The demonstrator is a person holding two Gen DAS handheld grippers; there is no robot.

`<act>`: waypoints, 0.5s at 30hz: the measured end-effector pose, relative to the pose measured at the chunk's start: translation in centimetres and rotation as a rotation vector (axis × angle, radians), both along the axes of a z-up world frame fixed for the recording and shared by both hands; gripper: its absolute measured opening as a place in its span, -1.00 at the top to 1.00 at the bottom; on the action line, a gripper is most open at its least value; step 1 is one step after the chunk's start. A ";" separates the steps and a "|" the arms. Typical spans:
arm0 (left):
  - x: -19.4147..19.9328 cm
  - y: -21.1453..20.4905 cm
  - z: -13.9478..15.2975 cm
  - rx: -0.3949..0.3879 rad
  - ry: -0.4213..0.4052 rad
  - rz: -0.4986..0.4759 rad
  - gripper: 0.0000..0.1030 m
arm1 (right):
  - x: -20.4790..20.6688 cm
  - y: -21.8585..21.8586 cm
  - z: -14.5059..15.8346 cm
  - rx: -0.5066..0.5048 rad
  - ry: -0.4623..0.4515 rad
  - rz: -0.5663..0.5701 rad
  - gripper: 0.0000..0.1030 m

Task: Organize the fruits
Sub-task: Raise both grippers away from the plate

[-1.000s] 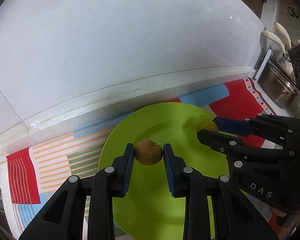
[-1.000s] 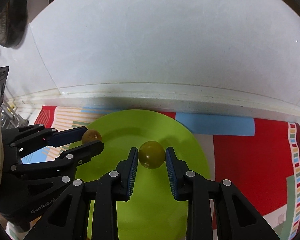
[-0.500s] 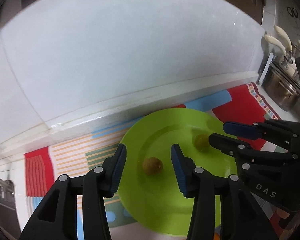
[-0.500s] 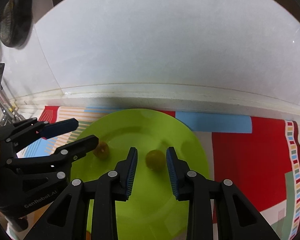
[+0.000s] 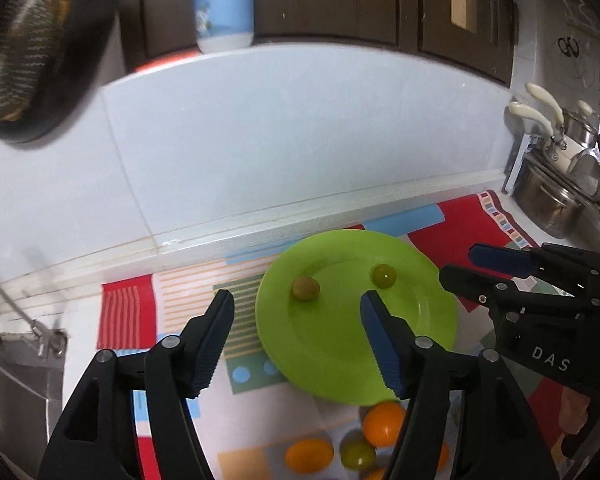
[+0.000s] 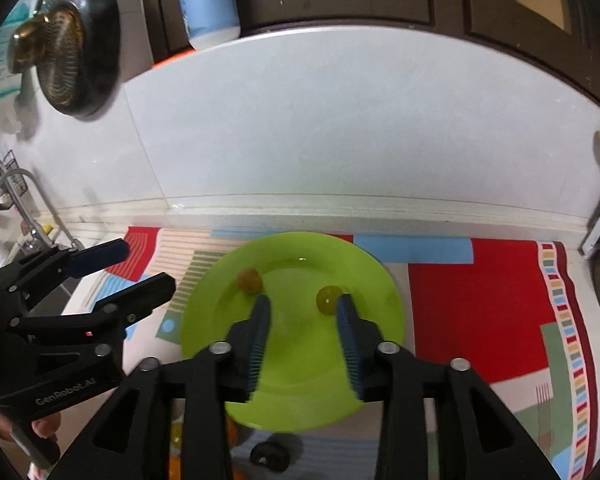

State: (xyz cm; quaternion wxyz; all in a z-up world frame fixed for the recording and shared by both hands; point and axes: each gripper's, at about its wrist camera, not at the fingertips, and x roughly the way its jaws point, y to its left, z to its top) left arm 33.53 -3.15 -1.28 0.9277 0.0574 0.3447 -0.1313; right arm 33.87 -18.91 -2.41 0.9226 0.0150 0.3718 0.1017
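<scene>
A lime-green plate [image 5: 340,352] lies on a colourful mat by the wall; it also shows in the right wrist view [image 6: 300,384]. Two small round fruits rest on it: a brownish one [image 5: 305,288] [image 6: 249,280] on the left and a yellow-green one [image 5: 383,275] [image 6: 327,299] on the right. My left gripper [image 5: 296,332] is open and empty, raised above and in front of the plate. My right gripper [image 6: 302,322] is open and empty, above the plate; it shows at the right of the left wrist view [image 5: 472,268]. Two orange fruits [image 5: 382,422] and a green one [image 5: 358,453] lie on the mat in front of the plate.
A white tiled wall runs behind the mat [image 6: 480,304]. Steel pots [image 5: 552,204] stand at the right. A sink rack and tap [image 6: 24,208] stand at the left. Dark cabinets and a blue-white bottle [image 6: 208,4] are above. A small dark object [image 6: 270,456] lies in front of the plate.
Both grippers opened, let go of their fruits onto the plate, and pulled up and back. The two fruits now rest on the plate and the loose fruits in front have come into view.
</scene>
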 end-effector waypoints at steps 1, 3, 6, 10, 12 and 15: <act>-0.5 0.1 0.2 -0.001 -0.006 0.005 -0.35 | -0.5 0.0 0.2 -0.004 -0.007 -0.002 0.24; -1.7 0.5 0.8 -0.005 -0.021 0.009 -0.38 | -1.6 0.2 0.6 -0.015 -0.021 -0.005 0.24; -3.2 0.8 1.5 -0.003 -0.040 0.017 -0.46 | -3.1 0.3 1.2 0.002 -0.029 -0.004 0.24; -5.2 1.2 2.3 -0.011 -0.057 0.030 -0.59 | -4.9 0.4 2.0 0.013 -0.050 -0.010 0.24; -6.1 1.4 2.5 -0.004 -0.064 0.044 -0.61 | -5.7 0.5 2.3 0.016 -0.055 -0.010 0.19; -7.5 1.9 2.6 0.000 -0.072 0.066 -0.67 | -7.1 0.5 2.6 0.009 -0.069 -0.020 0.04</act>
